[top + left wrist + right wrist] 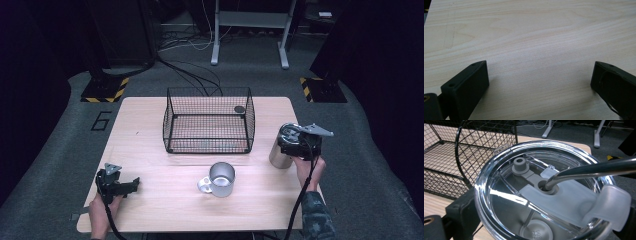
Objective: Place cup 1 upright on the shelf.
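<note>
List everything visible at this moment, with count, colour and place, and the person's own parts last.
Table: one, light wood, centre.
Wire basket: one, black, far middle of the table.
Mug: one, silver metal with a handle, in front of the basket.
Tumbler: one, silver with a clear lid, right side of the table.
Metal straw: one, silver, through the lid.
Left gripper: black, jaws apart over bare table.
Right gripper: black, jaws on either side of the tumbler.

Basket (209, 120) behind mug (220, 179); tumbler (279, 155) to their right
</note>
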A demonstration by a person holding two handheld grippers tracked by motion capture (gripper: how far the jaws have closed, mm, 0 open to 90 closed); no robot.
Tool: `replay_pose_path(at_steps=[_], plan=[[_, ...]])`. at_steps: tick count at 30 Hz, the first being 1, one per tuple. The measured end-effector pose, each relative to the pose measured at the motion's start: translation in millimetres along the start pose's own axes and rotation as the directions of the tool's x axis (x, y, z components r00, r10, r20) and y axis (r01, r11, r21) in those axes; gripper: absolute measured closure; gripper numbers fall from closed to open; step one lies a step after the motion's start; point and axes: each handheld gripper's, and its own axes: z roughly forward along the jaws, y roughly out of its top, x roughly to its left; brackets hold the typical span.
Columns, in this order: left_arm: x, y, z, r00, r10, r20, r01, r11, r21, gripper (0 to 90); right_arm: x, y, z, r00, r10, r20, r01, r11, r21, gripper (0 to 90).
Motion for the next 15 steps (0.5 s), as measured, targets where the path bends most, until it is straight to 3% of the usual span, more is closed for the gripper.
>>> replay_pose_path(at_steps=[15], plan=[[-1.0, 1.3, 1.6, 1.0000, -0.004, -0.007, 0.004, 1.0000, -0.004, 1.5, -3.2, 0.8, -9.1, 0.9996, -0.024, -0.017, 0.023, 1.000, -0.012, 3.4]])
